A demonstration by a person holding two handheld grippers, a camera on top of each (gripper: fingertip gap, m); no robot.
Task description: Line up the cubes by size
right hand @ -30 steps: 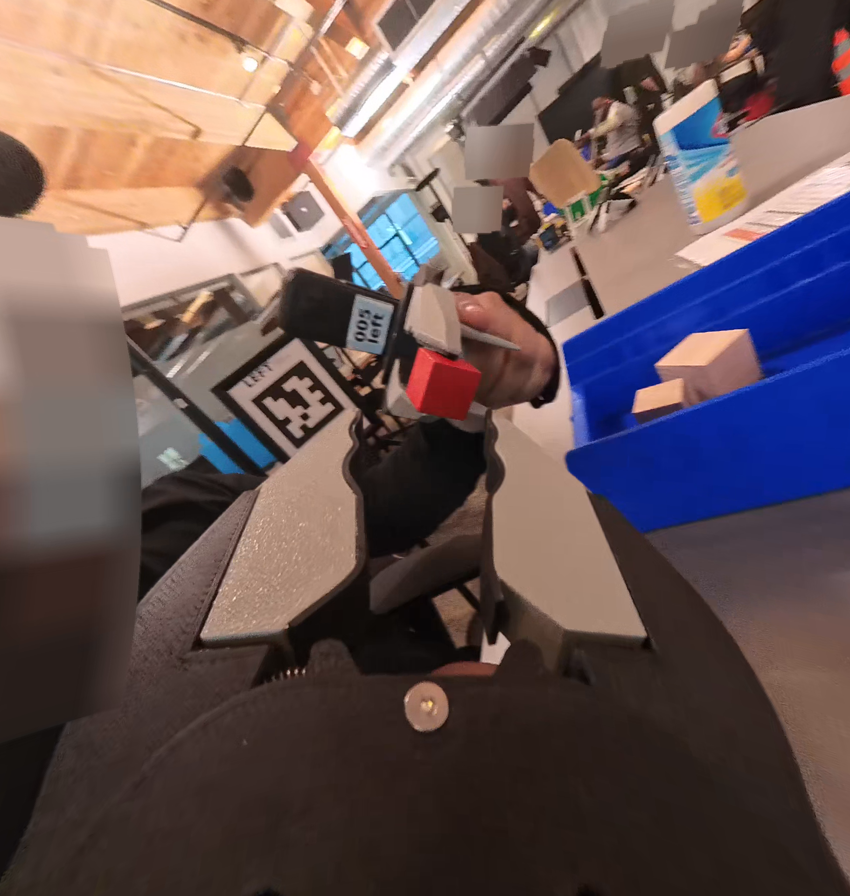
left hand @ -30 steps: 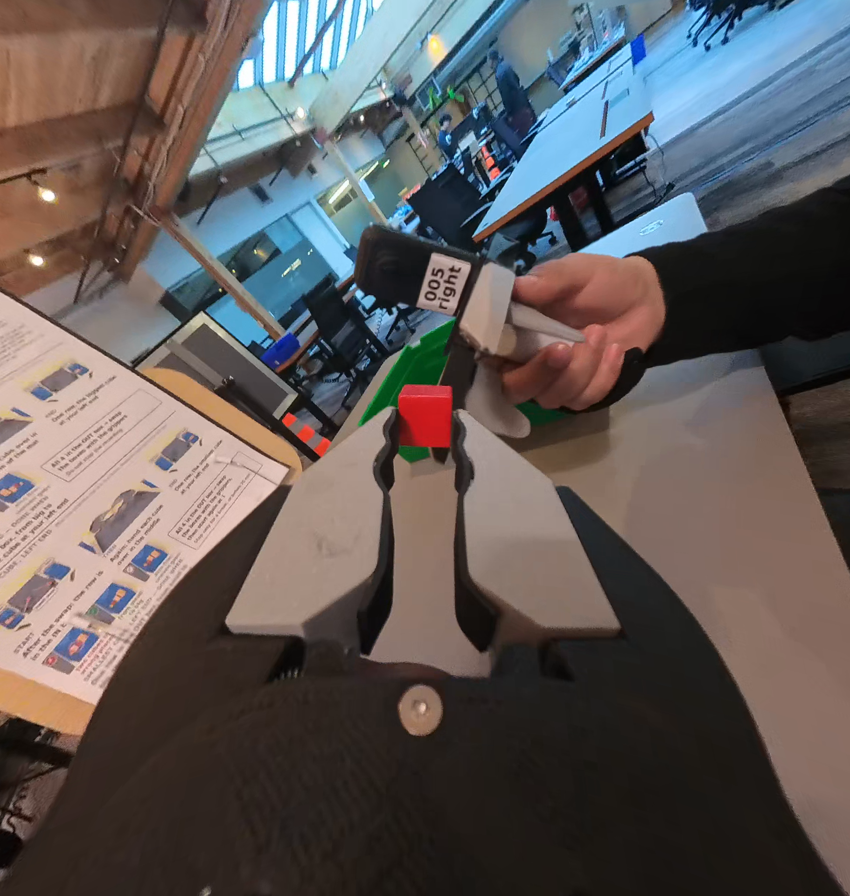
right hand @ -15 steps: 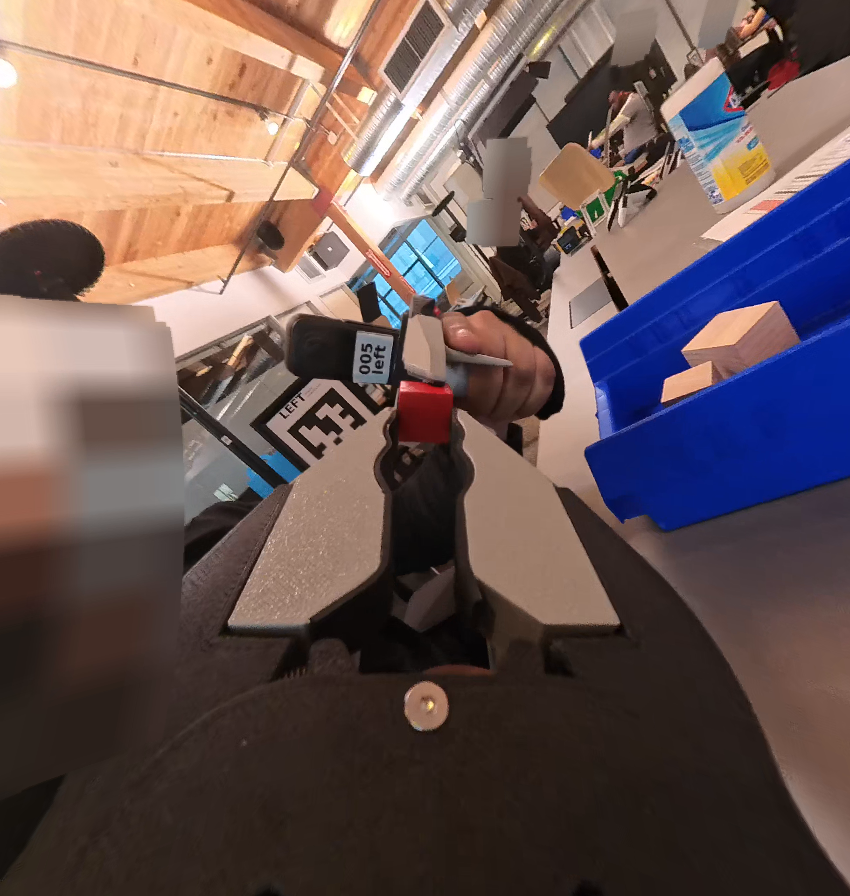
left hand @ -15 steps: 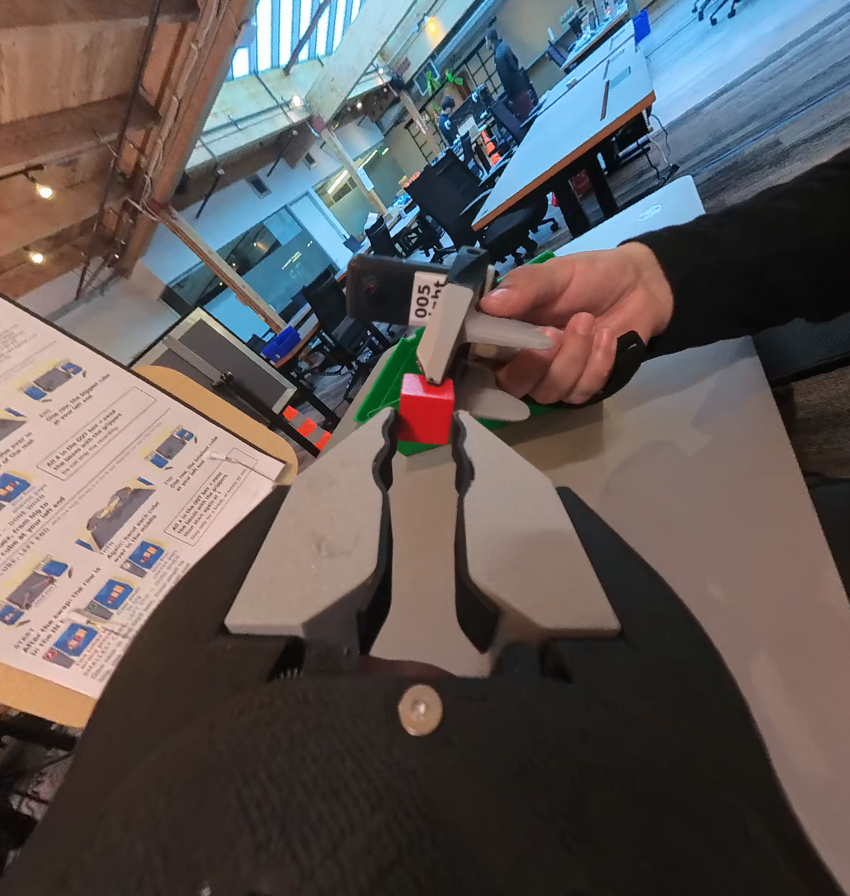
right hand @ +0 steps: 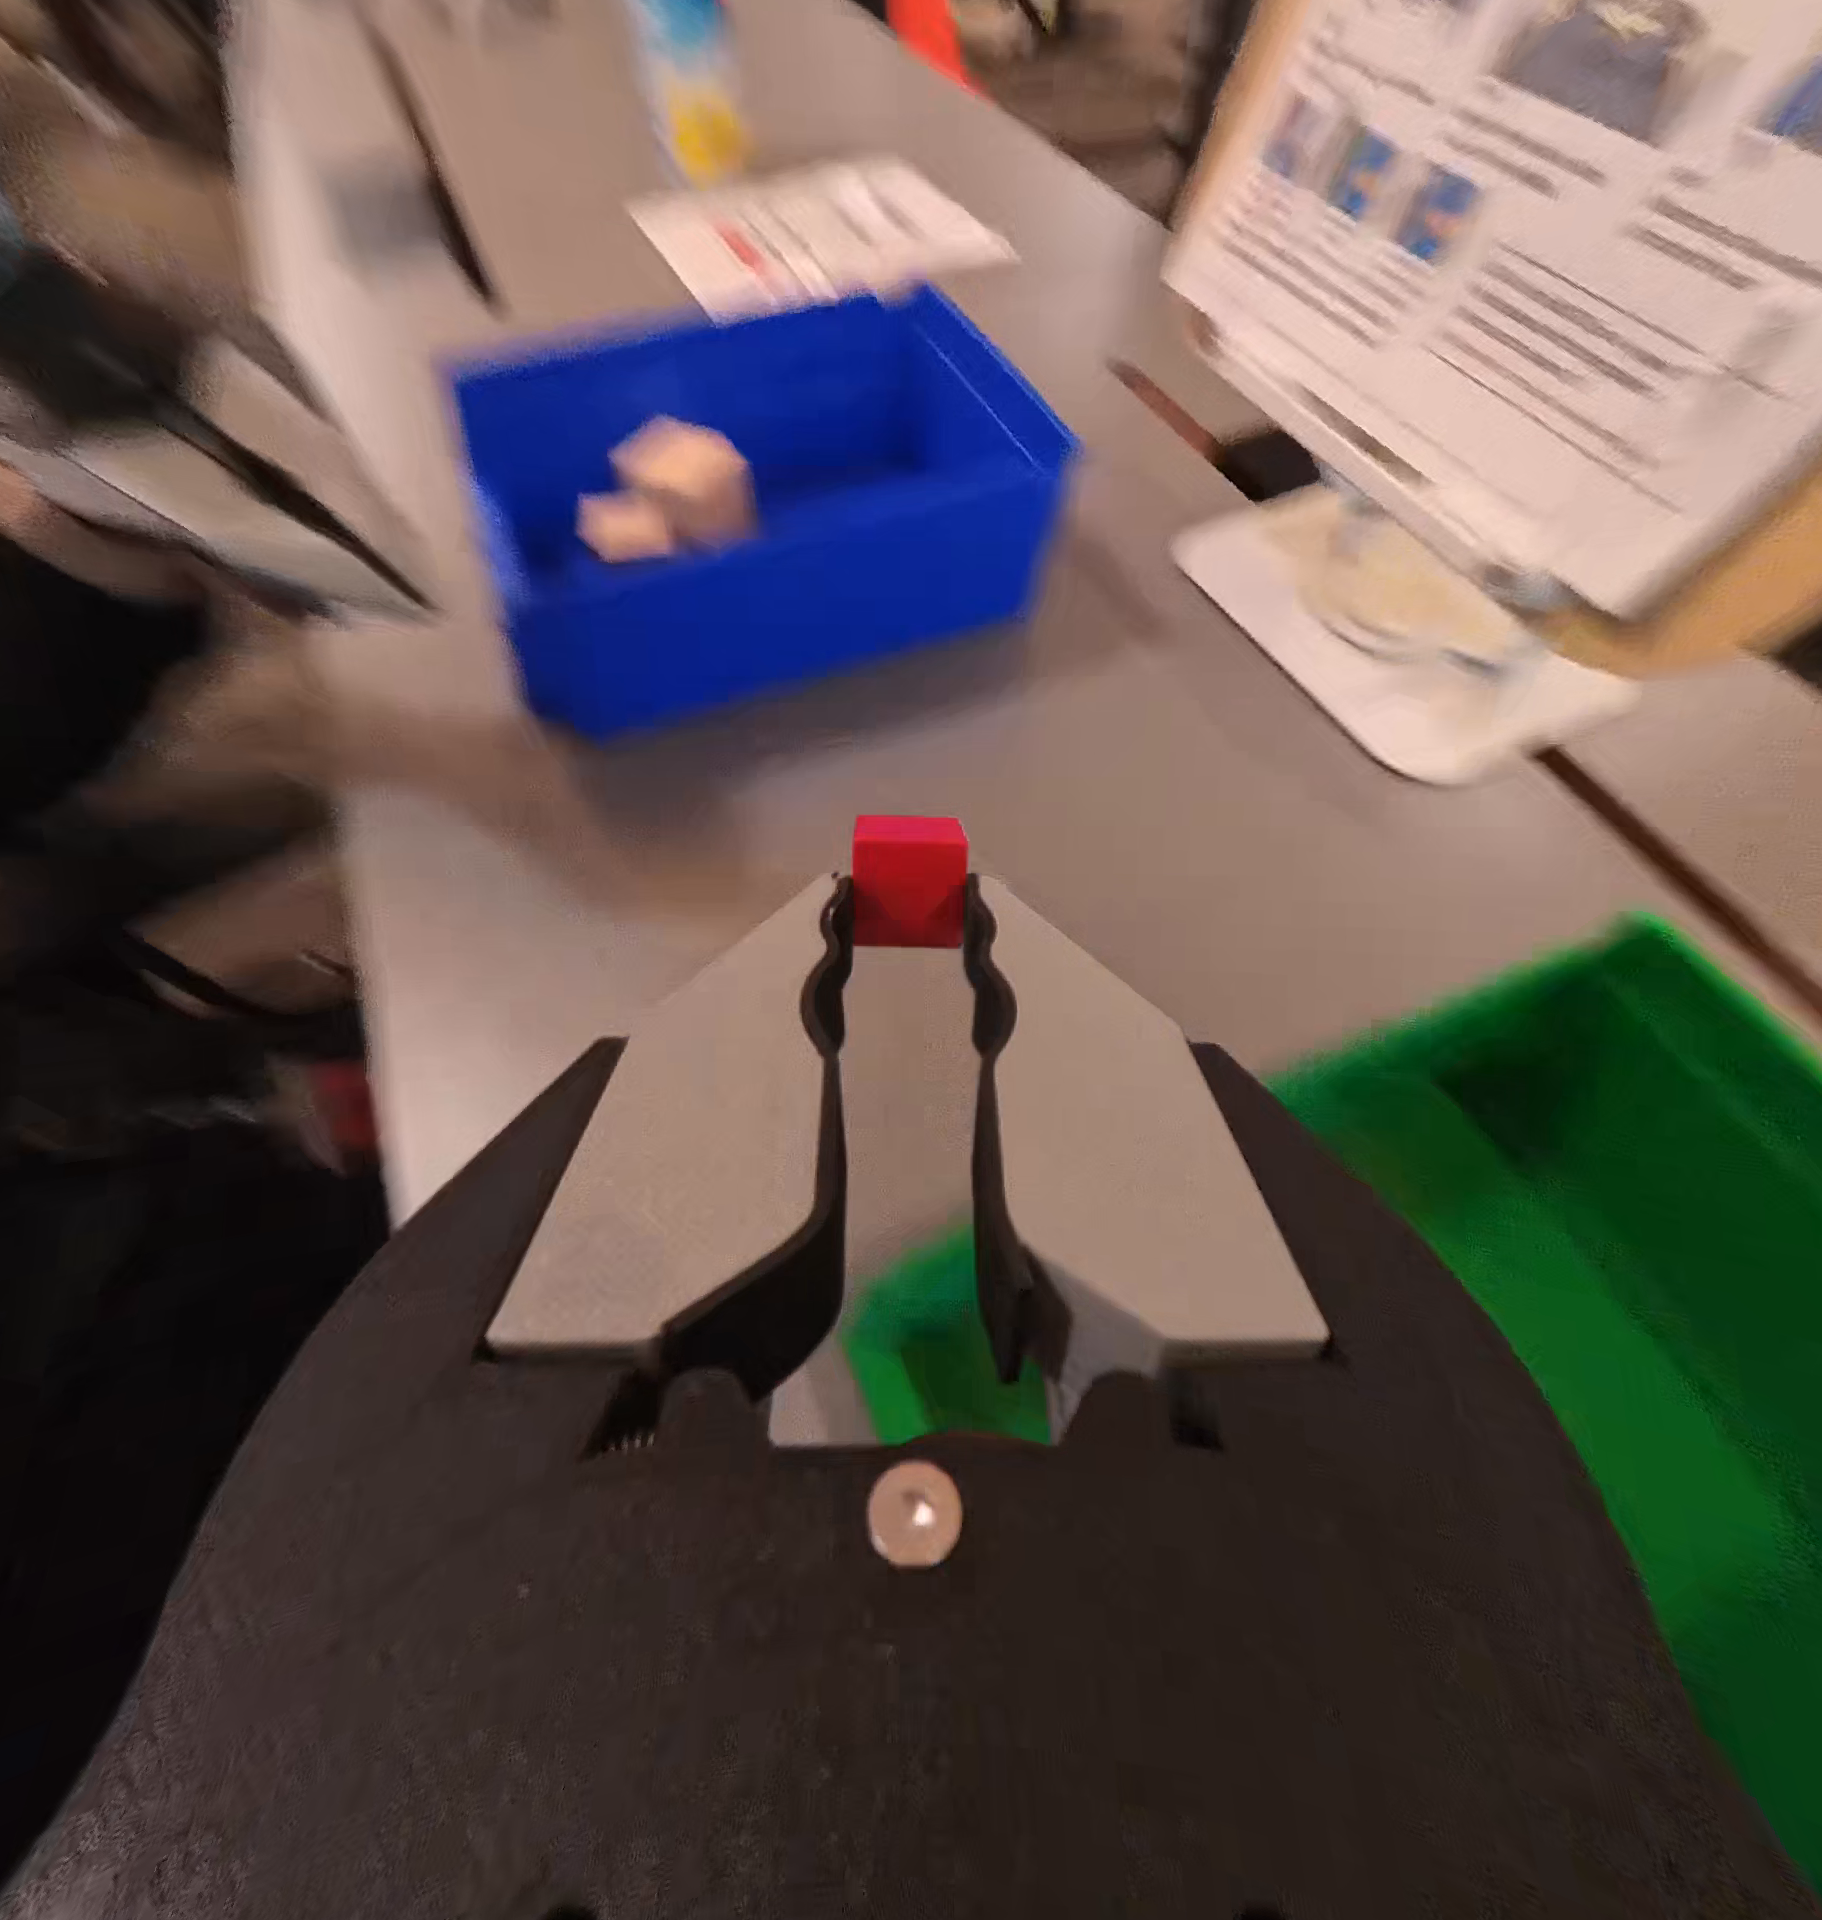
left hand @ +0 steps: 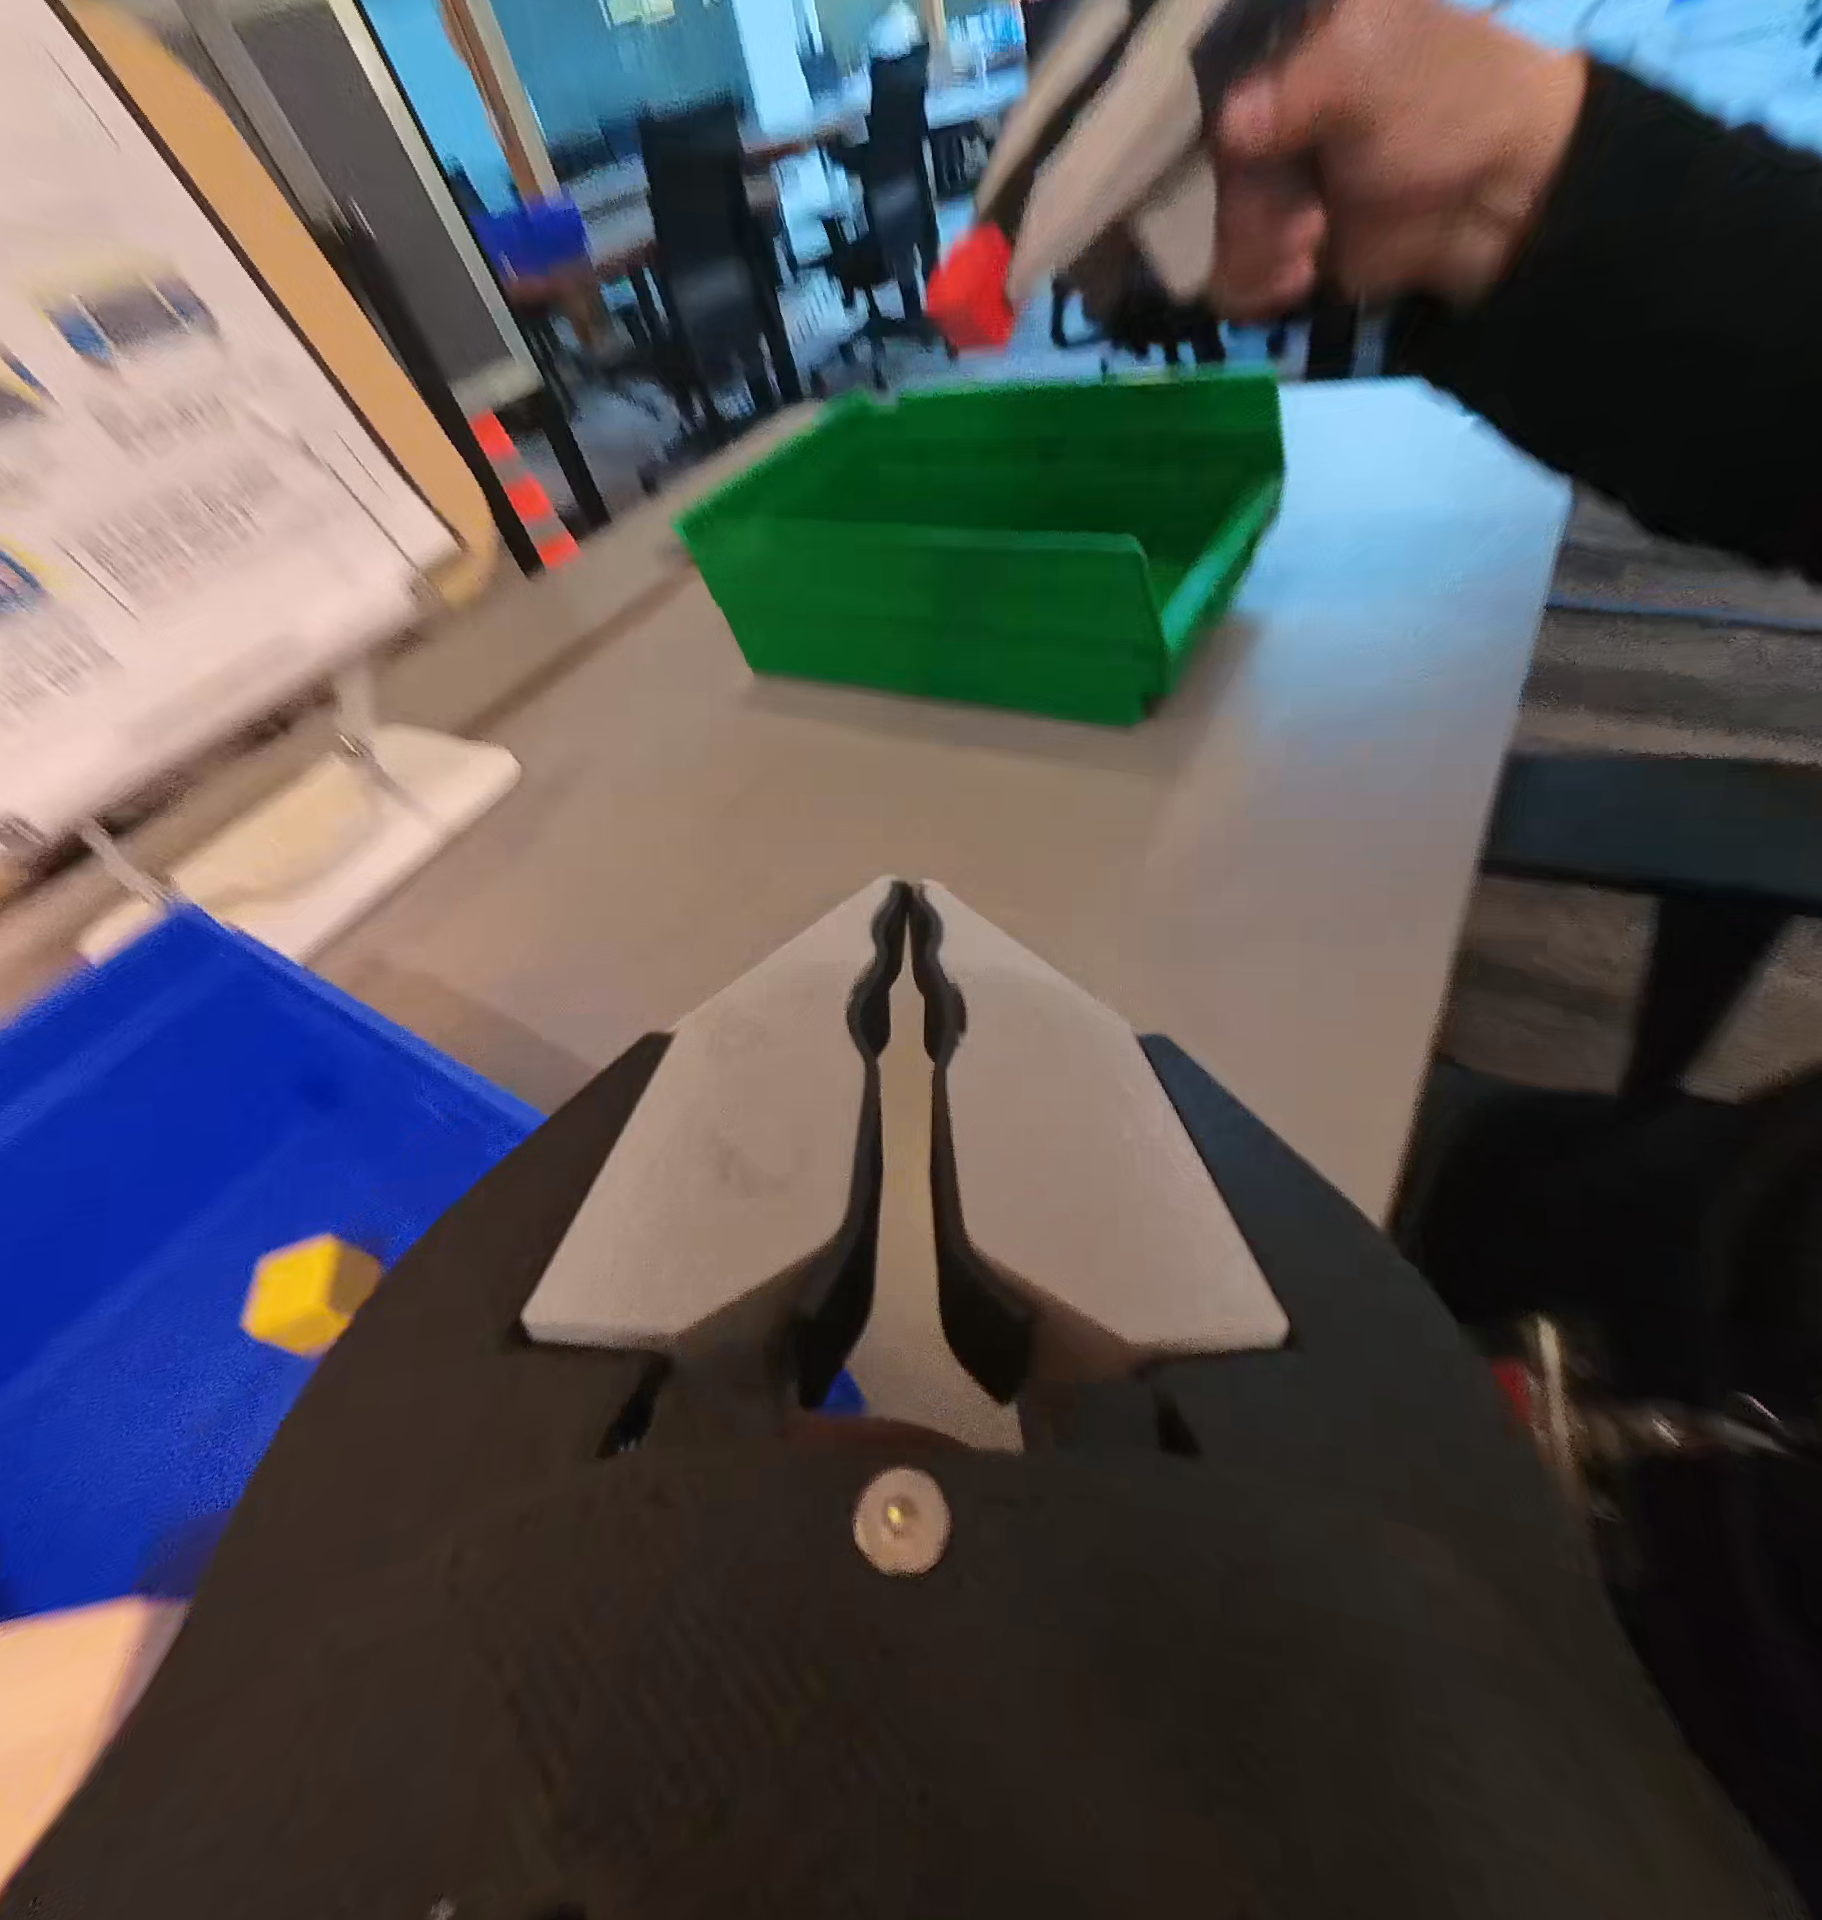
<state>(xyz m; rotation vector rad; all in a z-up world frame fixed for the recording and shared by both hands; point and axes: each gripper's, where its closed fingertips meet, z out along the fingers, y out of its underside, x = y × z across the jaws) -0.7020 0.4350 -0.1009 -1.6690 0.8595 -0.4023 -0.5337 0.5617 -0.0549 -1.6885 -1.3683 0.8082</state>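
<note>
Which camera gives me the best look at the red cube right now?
The right wrist view: the red cube sits sharp and centred, clamped between the right gripper jaws above the grey table. The left wrist view shows it only far off, small and blurred, partly hidden by that gripper's finger.

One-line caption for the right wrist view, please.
Right tool shut on red cube above the grey table, blue bin beyond.

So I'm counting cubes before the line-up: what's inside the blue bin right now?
In the right wrist view the blue bin holds two wooden cubes, side by side. The left wrist view adds a small yellow cube. The near wall and the left gripper hide some floor.
</note>
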